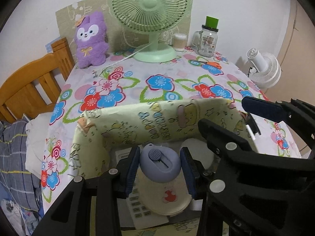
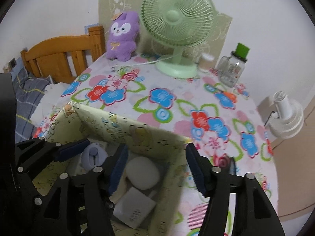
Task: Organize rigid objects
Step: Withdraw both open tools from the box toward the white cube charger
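Observation:
My left gripper (image 1: pixel 159 164) is shut on a small grey-lilac oval cutter with a slider (image 1: pixel 160 163), held over the inside of a pale yellow patterned fabric box (image 1: pixel 137 122). The box holds a white remote, a round cream pad with a red mark (image 1: pixel 169 196), a white oval object (image 2: pixel 142 172) and a white square box (image 2: pixel 135 210). My right gripper (image 2: pixel 155 169) is open and empty, straddling the box's right wall (image 2: pixel 157 137). The cutter and left gripper also show in the right wrist view (image 2: pixel 92 156).
A floral tablecloth (image 1: pixel 157 82) covers the table. At the back stand a purple plush (image 1: pixel 91 39), a green desk fan (image 1: pixel 151 15), a cotton-swab tub (image 1: pixel 179 42) and a glass jar mug (image 1: pixel 206 41). Orange scissors (image 1: pixel 211 64) lie near the jar. A wooden bed frame (image 1: pixel 35 82) is left, a white fan (image 1: pixel 263 68) right.

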Motion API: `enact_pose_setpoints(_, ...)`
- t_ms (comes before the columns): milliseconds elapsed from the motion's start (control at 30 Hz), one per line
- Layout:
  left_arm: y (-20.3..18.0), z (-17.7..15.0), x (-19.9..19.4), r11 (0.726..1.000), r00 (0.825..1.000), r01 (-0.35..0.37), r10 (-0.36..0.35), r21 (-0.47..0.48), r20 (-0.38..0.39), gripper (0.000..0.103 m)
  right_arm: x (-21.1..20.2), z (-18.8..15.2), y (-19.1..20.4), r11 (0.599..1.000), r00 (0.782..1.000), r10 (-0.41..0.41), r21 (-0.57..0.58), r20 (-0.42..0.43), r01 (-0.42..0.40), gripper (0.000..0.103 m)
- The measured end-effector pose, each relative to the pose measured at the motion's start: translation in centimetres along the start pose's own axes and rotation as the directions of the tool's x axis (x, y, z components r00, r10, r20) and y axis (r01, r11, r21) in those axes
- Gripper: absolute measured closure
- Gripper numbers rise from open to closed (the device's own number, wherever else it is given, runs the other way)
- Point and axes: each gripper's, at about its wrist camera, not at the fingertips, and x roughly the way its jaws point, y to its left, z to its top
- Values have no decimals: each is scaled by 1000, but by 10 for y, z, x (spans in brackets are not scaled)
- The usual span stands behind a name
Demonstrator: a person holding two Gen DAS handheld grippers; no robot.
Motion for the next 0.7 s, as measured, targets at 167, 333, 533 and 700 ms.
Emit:
enact_pose_setpoints(167,-10,1,2,1000,999,23,-23,9,-26,45,1,-5,-16,998,999,15,64,-28,-13,36)
enact_pose_setpoints(333,-24,-3,-5,999,1000,22,-21,38,-18,34,-6,-13,-22,996,999,24,88,-23,-22,35)
enact_pose_setpoints(533,-42,-7,-17,998,1000,9,-10,70,8,22,-17,-23,-33,995,1000,25,98,-9,-24,31)
enact_pose_setpoints(700,-57,-11,-28,997,1000,1,-4,77,29,18,-29,-31,-46,995,1000,17,101,4,-17,27)
